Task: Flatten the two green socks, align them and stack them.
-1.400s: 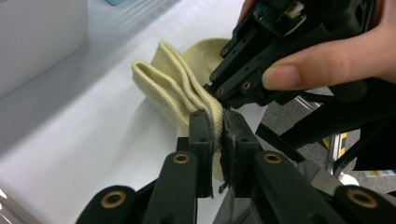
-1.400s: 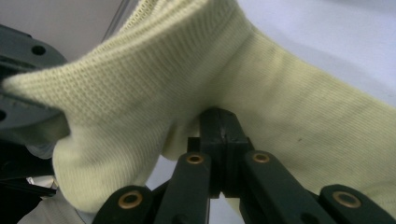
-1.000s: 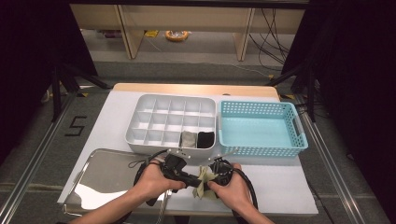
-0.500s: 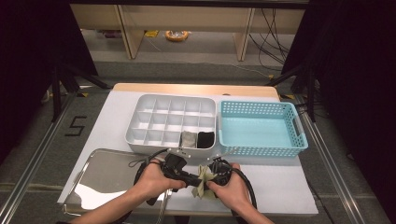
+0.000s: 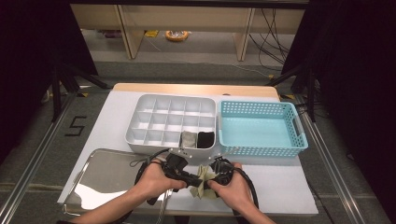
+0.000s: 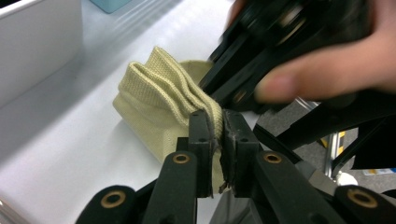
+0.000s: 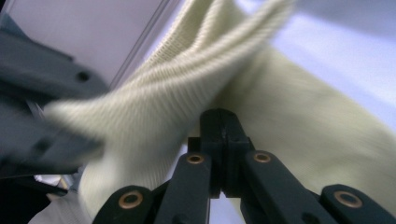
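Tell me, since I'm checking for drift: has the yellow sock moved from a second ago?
No. The sock sits at the same spot in front of the white divided tray.

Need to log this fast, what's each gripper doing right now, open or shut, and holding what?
Left gripper: shut on the yellow sock.
Right gripper: shut on the same yellow sock.

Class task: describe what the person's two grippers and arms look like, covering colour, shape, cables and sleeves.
Both the left gripper and right gripper are black, each with two flat-tipped jaws on angled link arms joined by brass-coloured rivets. In the high view a black cable loops from each, and the forearms are bare, with no sleeves showing.
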{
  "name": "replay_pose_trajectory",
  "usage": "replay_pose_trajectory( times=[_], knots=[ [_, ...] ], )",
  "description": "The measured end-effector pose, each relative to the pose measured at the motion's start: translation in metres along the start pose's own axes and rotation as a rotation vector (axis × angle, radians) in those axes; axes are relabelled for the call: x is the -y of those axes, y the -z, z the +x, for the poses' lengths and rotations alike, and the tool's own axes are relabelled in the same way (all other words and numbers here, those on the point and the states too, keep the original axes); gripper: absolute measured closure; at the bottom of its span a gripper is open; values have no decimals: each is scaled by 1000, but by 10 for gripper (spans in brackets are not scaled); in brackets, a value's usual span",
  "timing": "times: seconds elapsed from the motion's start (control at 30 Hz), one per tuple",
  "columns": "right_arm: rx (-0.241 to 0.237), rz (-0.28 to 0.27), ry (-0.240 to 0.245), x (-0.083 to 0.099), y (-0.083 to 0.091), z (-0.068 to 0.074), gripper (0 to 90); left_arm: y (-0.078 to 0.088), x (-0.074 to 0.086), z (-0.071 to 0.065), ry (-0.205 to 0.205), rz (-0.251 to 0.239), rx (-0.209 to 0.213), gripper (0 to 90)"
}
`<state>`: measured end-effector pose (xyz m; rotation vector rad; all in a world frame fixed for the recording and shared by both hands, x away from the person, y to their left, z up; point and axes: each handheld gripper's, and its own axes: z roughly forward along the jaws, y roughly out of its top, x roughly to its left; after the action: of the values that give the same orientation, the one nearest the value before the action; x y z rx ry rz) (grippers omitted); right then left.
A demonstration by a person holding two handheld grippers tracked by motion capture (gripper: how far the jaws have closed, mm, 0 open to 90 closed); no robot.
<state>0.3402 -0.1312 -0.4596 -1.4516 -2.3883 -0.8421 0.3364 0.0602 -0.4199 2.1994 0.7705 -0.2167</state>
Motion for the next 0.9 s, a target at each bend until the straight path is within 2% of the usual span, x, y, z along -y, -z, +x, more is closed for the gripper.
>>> replay_pose_trajectory(
  times=[0.1,0.17,0.2,0.23,0.27,0.3,0.33,0.37,0.43,0.5,0.57,0.6,0.63,0.67,0.73,0.8,0.83,0.9],
  knots=[
    [38,-44,-14,6,22,-5,898,-4,0,2,6,7,-2,824],
    [64,-81,-4,10,35,-11,893,-8,0,3,11,6,3,824],
    [70,-104,-14,14,43,-14,892,-9,0,3,10,8,1,824],
    [67,-110,-72,17,49,-14,891,-10,-1,3,10,5,1,824],
    [74,-135,-27,19,52,-21,888,-10,-2,3,6,17,-7,824],
    [76,-141,-69,22,56,-21,887,-13,-2,3,8,8,-3,824],
    [91,-161,-41,24,60,-28,886,-14,-3,3,11,10,-3,824],
    [96,-159,-62,26,62,-29,885,-15,-4,3,-1,17,-8,824],
    [103,-175,-62,29,64,-33,877,-18,-5,1,4,21,-6,824],
    [92,-170,-75,31,63,-35,866,-20,-5,0,5,24,-6,824],
    [105,-169,-80,33,62,-36,856,-21,-5,-1,5,26,-7,824],
    [92,-164,-107,33,61,-36,847,-22,-5,-1,5,24,-5,823],
    [105,-169,-99,34,62,-37,836,-22,-5,-1,5,23,-5,824],
    [106,-161,-104,34,61,-38,816,-22,-5,-1,3,25,-5,824],
    [69,-140,-136,33,60,-37,772,-22,-4,0,6,23,-4,824],
    [84,-126,-120,32,57,-36,755,-22,-5,0,7,23,-8,823],
    [91,-120,-120,32,55,-36,754,-22,-4,0,9,17,-2,824],
    [94,-101,-128,31,50,-38,778,-20,-5,-1,1,32,-17,824]
  ],
)
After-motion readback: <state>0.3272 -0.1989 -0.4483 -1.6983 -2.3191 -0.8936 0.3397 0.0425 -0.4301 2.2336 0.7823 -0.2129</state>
